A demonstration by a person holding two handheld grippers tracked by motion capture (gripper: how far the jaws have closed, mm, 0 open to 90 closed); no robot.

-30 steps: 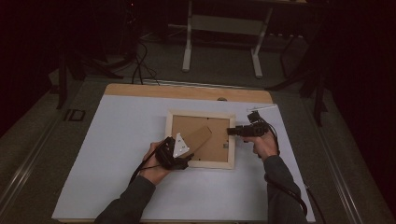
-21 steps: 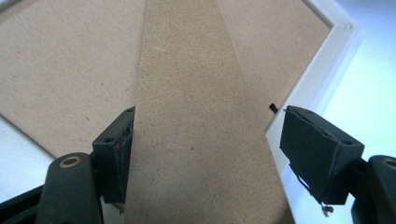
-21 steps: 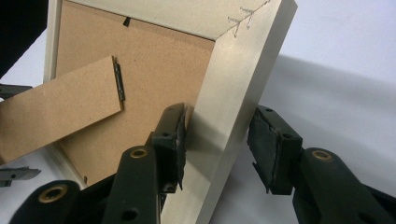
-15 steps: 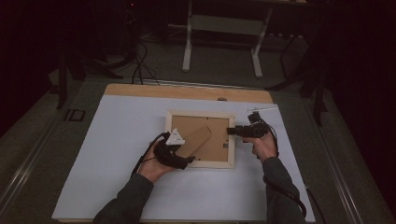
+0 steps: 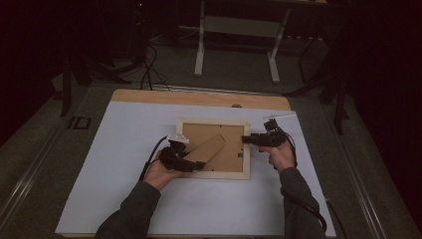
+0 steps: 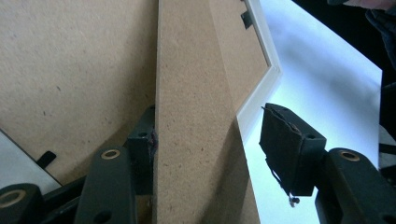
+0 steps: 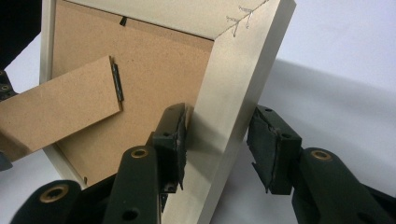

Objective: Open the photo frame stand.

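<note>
White sheet (image 5: 124, 174) left of the picture frame (image 5: 214, 174) lies open; the raised stand flap (image 5: 209, 149) blocks passage across its back.

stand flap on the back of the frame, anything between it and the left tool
Nothing visible does. In the left gripper view the stand flap already runs up between the left tool's jaws: one pad sits against its left edge, the other stands clear on the right. The jaws have just been closing.
</note>
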